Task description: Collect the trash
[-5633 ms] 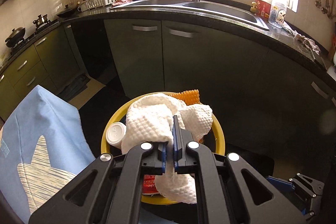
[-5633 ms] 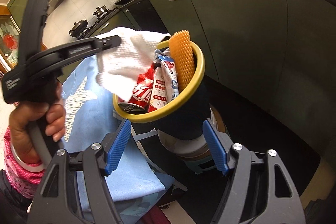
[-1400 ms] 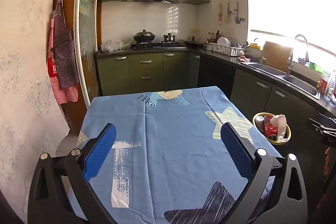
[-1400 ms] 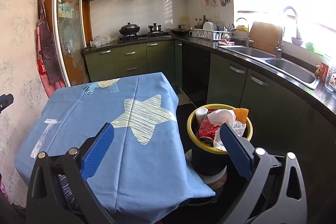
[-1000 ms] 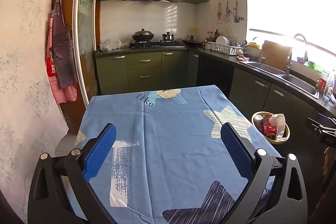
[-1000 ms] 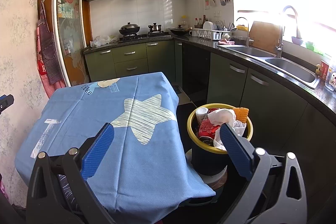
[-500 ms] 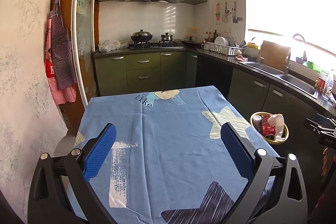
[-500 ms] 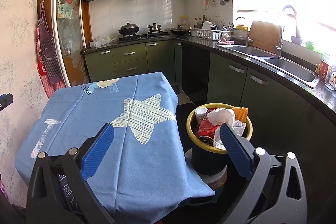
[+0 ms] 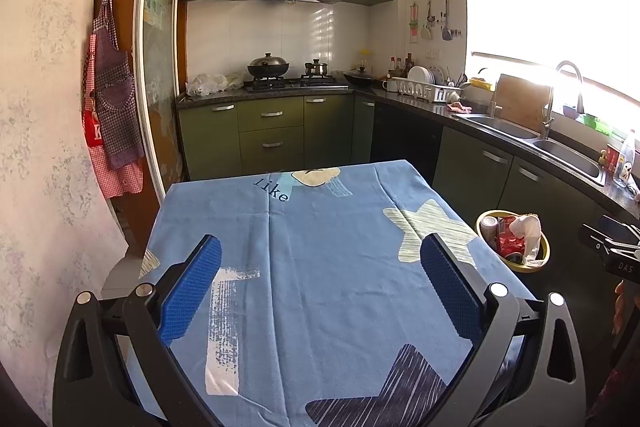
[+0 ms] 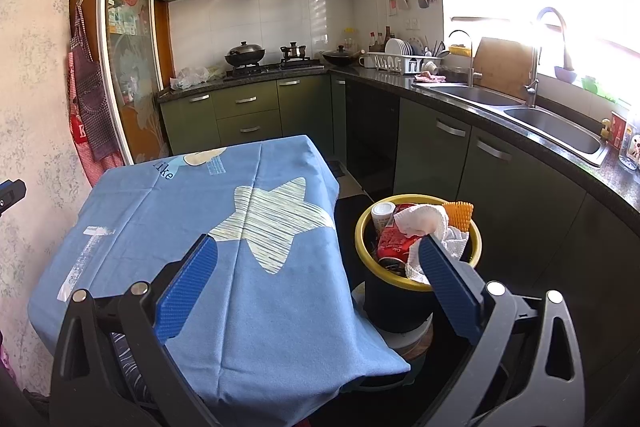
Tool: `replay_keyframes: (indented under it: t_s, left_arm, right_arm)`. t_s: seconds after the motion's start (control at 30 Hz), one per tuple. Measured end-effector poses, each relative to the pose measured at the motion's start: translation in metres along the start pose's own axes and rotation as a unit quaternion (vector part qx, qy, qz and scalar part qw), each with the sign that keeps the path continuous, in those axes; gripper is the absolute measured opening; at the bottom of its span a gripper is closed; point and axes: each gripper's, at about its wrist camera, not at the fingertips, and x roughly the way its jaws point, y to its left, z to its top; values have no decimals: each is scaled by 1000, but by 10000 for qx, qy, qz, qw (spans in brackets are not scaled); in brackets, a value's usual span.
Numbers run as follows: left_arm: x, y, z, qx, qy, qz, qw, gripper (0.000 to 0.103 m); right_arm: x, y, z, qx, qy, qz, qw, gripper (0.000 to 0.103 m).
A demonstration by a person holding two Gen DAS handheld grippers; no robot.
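Bin [image 10: 418, 281] sits on the floor just off the desk's [image 10: 192, 211] right edge, packed to the rim: red can [image 10: 394, 241], white cup [image 10: 383, 213], crumpled paper towel [image 10: 422, 221], orange scrubber [image 10: 459, 214]. Right hand-held gripper [image 10: 320, 287] is the nearer one; bin lies at about 2 o'clock from it, right finger overlapping the rim in view. Left hand-held gripper [image 9: 320, 289] faces down the desk, bin [image 9: 514, 243] at about 3 o'clock and well apart. Both are spread wide, holding nothing. Blue cloth [image 9: 320, 247] shows no loose trash in either view. Bin stands upright, mouth up. Judgement: collecting looks done or nearly so; any further drop suits the right side.
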Motion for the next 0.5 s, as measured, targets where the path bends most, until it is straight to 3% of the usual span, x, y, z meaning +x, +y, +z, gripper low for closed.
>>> replay_keyframes:
  t_s: [0.5]
  left_arm:
    - [2,-4,-5,47,12,-20,10000,98]
  right_arm:
    - [1,-1,-1,3,4,-9,10000,96]
